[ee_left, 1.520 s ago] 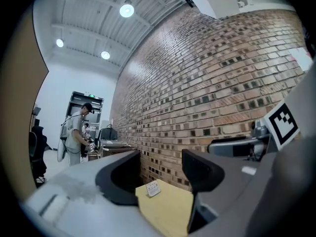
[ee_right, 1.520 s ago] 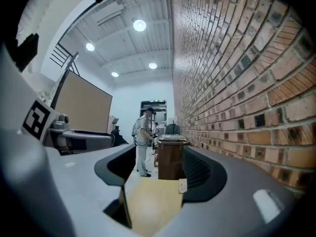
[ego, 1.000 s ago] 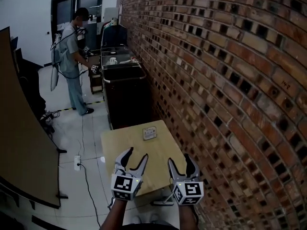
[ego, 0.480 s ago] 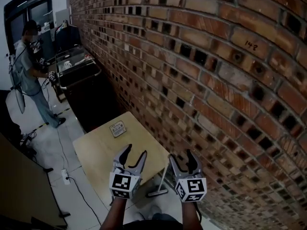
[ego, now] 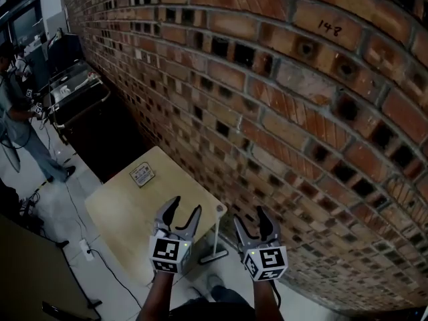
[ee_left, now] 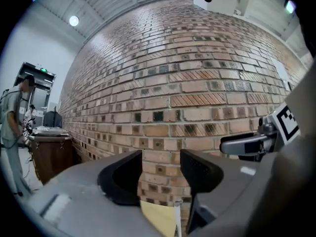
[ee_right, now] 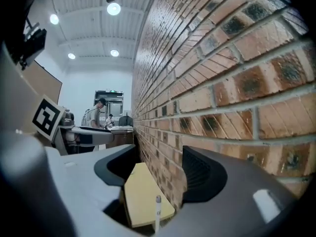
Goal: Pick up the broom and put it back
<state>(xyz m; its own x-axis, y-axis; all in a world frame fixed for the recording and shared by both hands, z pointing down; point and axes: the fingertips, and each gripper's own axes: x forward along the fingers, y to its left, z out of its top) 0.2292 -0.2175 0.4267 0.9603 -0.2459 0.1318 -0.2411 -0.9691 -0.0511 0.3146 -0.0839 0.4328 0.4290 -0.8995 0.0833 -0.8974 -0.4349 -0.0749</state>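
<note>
Two claws showed in the head view, the left claw and the right claw, held side by side low in the picture and apart from each other. Each one's own camera showed its two jaws spread wide with nothing between them. There was one broom. It stood nearly upright on the floor, with its pale handle at the near corner of the single tabletop and its head on the floor below. It sat between the two claws and beyond their tips, and neither claw touched it. One small flat card-like item lay on the far part of the tabletop; its print was too small to read. One brick wall ran along the right side. One dark cart stood against it past the tabletop, with one person beside it at the left edge. Only the head view showed the broom's head and the card. The left gripper view caught just a sliver of the tabletop and of the handle below its jaws. The right gripper view showed the rounded tip of the handle in front of the tabletop's corner. It alone showed four round ceiling lights.
</note>
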